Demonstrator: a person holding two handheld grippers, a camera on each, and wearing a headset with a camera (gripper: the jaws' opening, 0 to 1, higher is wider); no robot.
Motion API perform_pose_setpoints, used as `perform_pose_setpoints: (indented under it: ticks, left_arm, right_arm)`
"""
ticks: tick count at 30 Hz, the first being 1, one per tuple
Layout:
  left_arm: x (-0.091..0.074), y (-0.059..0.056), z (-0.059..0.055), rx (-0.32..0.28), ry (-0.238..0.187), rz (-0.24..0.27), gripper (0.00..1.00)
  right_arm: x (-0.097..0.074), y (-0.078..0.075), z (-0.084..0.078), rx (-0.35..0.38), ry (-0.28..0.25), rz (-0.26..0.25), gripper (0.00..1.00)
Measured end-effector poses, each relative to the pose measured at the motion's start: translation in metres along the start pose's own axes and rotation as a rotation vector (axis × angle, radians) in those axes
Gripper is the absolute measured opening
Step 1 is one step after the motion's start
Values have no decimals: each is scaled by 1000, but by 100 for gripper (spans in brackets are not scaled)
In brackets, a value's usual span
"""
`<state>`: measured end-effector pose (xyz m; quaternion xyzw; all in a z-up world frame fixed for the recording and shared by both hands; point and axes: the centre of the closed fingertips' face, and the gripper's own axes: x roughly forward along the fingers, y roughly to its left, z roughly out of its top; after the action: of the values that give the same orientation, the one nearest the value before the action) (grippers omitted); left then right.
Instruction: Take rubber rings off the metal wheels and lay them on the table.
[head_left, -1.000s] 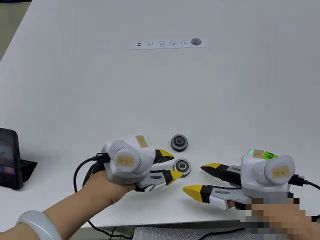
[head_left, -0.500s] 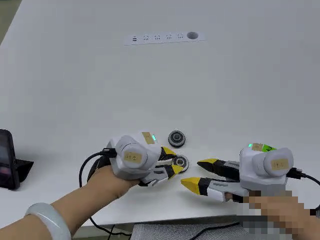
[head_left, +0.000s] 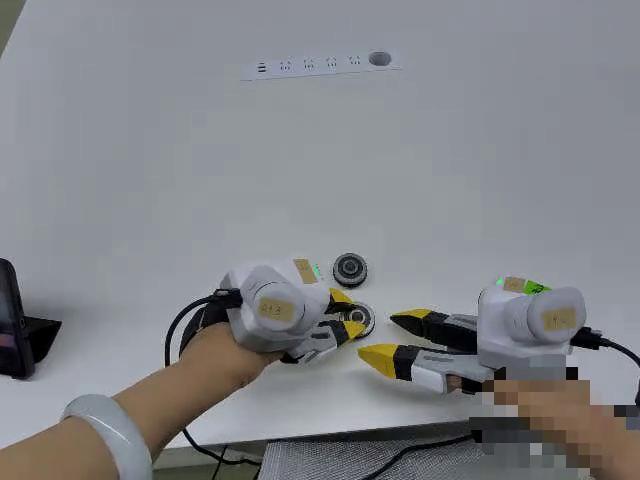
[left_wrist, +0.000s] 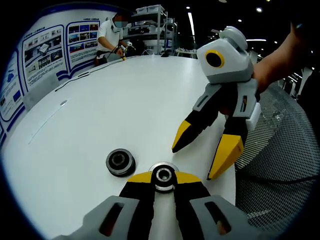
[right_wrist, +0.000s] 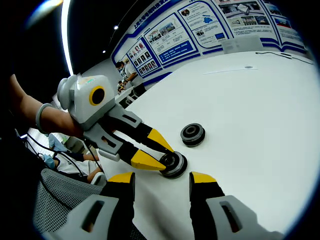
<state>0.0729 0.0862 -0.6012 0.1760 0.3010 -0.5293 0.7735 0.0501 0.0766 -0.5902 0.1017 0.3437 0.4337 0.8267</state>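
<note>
Two small metal wheels with black rubber rings lie near the table's front edge. The nearer wheel (head_left: 358, 319) (left_wrist: 163, 175) (right_wrist: 174, 164) sits between the yellow tips of my left gripper (head_left: 345, 314) (left_wrist: 163, 181) (right_wrist: 159, 154), which is shut on it. The second wheel (head_left: 350, 269) (left_wrist: 120, 162) (right_wrist: 193, 134) lies free just beyond it. My right gripper (head_left: 390, 338) (left_wrist: 196, 159) (right_wrist: 161, 180) stands open a little to the right of the held wheel. It points at that wheel and holds nothing.
A white power strip (head_left: 320, 63) lies far back on the white table (head_left: 450, 180). A dark phone on a stand (head_left: 10, 318) stands at the left edge. A black cable (head_left: 185, 325) trails from the left gripper. The table's front edge runs just under both hands.
My left gripper has slid right onto the nearer wheel and its jaws have narrowed around it. The right gripper has edged left toward the wheel.
</note>
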Motion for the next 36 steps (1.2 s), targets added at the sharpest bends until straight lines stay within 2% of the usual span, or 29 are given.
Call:
perform_pose_setpoints:
  ticks: [12,16,21,27,29,36]
  left_arm:
    - [0,-1,0,25,8,-9,13]
    - [-1,-1,-1,27,12,-6,13]
    - [0,-1,-1,27,13,-4,13]
    - [0,0,-1,28,13,-4,13]
    - [0,0,-1,27,12,-3,13]
    - [0,0,-1,26,8,-1,13]
  right_arm:
    - [4,-2,4,86,-40,4,44]
    - [4,-7,6,143,-53,-5,42]
    - [5,-15,5,221,-48,-19,32]
    - [8,-17,3,290,-32,-27,28]
    - [9,-19,0,336,-15,-31,25]
    - [13,-21,3,451,-30,-29,23]
